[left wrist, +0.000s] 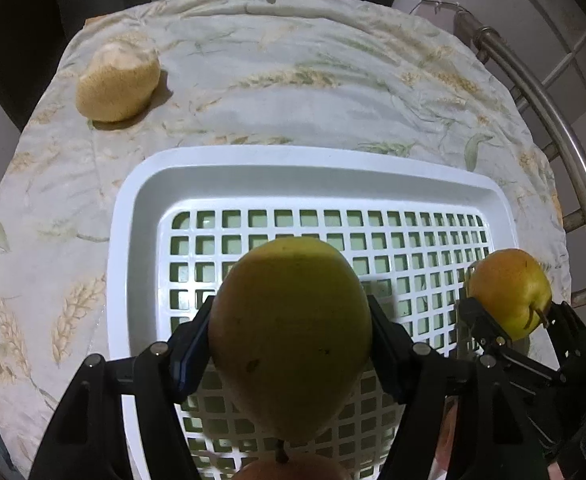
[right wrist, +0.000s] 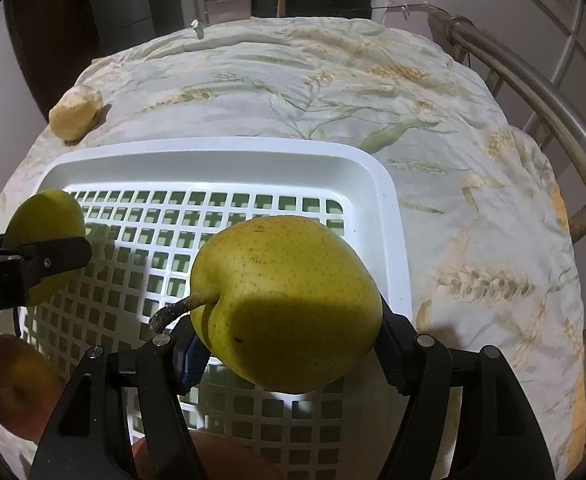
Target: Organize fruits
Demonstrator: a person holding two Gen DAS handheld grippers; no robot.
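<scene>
The left hand-held gripper is clamped on a yellow-green mango, held above the white perforated tray. The right hand-held gripper grips a yellow pear between its fingers, stem pointing left, above the tray's right part. A tan potato lies on the cloth-covered desk, beyond the tray's far left corner.
</scene>
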